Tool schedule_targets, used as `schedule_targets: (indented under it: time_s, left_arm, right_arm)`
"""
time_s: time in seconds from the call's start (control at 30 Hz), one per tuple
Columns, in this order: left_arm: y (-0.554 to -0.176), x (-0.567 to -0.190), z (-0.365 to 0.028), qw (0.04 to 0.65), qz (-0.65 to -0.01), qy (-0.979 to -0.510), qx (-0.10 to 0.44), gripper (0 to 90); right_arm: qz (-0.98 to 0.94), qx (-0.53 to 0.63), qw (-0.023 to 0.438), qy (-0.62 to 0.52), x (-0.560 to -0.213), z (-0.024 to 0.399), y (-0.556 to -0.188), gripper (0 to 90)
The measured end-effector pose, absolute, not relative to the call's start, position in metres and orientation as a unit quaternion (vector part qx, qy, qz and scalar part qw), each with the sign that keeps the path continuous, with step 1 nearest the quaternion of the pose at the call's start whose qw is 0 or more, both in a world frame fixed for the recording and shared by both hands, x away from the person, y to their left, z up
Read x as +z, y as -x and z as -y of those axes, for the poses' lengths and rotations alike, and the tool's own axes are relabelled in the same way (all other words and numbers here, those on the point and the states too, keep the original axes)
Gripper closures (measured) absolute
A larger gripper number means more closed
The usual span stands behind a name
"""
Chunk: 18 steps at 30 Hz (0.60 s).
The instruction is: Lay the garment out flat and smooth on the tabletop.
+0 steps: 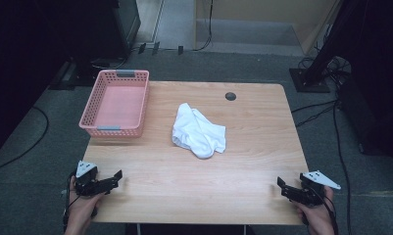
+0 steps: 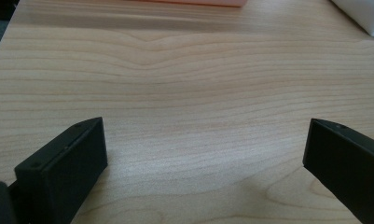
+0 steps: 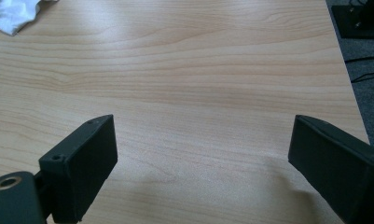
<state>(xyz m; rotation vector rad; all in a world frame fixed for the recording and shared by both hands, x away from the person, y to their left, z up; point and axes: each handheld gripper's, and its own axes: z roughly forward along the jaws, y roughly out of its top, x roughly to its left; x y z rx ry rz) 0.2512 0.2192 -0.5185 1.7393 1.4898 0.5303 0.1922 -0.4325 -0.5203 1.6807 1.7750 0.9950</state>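
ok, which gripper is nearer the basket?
The left gripper, at the table's near left corner, same side as the pink basket. The right gripper sits at the near right corner, across the table. Both are open and empty.

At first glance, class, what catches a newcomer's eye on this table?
A crumpled white cloth lies near the middle of the wooden table. A pink basket stands at the far left corner. At the near edge the left gripper and right gripper wait open, one on each side.
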Motion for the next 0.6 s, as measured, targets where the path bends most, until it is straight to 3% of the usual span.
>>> schedule_targets:
  time_s: [0.6]
  left_arm:
    - [-0.256,-0.494,-0.187,0.409,-0.551,-0.695,0.213,0.0]
  right_arm:
    - [-0.652,0.348,0.252,-0.625,-0.525,0.435,-0.195,8.1]
